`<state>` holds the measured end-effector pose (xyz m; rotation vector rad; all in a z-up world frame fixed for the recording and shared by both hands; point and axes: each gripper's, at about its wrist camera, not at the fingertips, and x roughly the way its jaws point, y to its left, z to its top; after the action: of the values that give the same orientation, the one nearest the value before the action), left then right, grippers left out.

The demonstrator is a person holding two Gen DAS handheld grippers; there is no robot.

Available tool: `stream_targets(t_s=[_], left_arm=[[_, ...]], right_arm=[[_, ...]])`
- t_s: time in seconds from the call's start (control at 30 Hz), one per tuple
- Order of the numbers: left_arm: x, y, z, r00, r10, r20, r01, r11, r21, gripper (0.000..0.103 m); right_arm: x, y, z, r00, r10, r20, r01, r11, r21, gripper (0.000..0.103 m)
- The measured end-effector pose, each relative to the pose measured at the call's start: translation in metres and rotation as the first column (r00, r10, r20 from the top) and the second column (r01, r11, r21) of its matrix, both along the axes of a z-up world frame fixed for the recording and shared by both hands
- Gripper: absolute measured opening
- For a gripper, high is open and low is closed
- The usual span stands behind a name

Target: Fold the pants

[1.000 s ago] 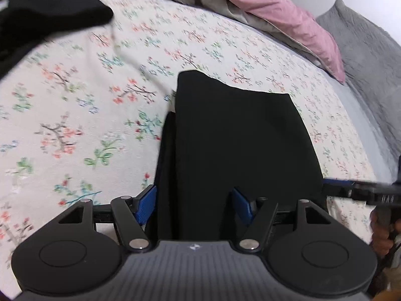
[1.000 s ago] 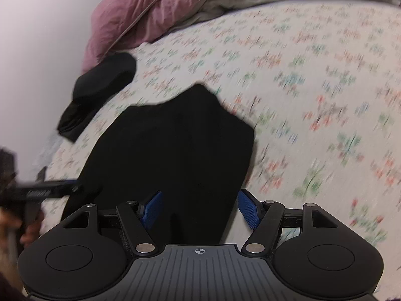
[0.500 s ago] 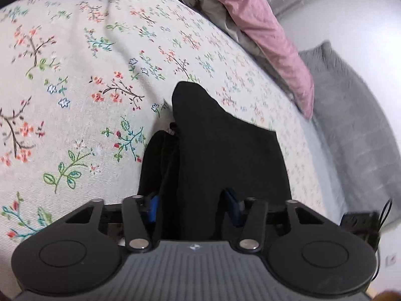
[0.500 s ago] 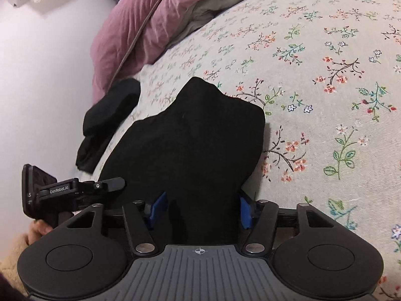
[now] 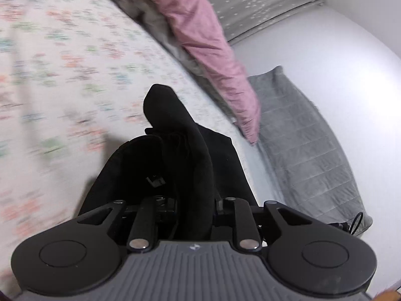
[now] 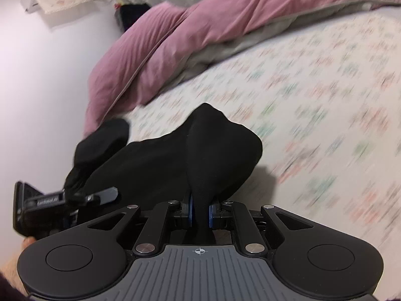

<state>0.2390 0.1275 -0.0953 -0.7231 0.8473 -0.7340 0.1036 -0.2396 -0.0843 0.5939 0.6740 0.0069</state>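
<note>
The black pants (image 5: 175, 135) are partly folded on the floral bed sheet (image 5: 50, 75). My left gripper (image 5: 195, 205) is shut on the near edge of the pants, and the cloth rises in a ridge from its jaws. My right gripper (image 6: 200, 210) is shut on the pants (image 6: 213, 150) too, its blue pads pinching a bunched fold. The left gripper shows at the left of the right wrist view (image 6: 75, 198). The pants are lifted off the sheet at both grips.
A pink duvet (image 6: 200, 32) lies bunched along the far side of the bed. A grey quilted blanket (image 5: 305, 138) lies by the white wall. Another dark garment (image 6: 100, 145) lies near the bed's edge. The sheet (image 6: 325, 100) is blurred by motion.
Both grippers closed on the near edge of the pants and lifted it. The cloth now bunches up in ridges, and both views tilted upward.
</note>
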Motion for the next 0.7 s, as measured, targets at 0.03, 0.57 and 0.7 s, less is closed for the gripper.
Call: stream_targets(t_s=[0.03, 0.57, 0.7], left_arm=[[0.008, -0.011, 0.0, 1.0, 0.004, 0.007, -0.004, 1.0, -0.013, 0.047], [0.077, -0.087, -0.021, 0.977, 0.012, 0.214, -0.103, 0.902, 0.42, 0.068], [0.076, -0.081, -0.017, 0.982, 0.017, 0.19, -0.096, 0.905, 0.413, 0.07]], right_arm=[[0.003, -0.012, 0.005, 1.0, -0.008, 0.0, 0.008, 1.0, -0.017, 0.011], [0.095, -0.097, -0.032, 0.981, -0.113, -0.155, 0.057, 0.944, -0.324, 0.041], [0.089, -0.095, -0.04, 0.985, -0.111, -0.133, 0.061, 0.939, -0.338, 0.048]])
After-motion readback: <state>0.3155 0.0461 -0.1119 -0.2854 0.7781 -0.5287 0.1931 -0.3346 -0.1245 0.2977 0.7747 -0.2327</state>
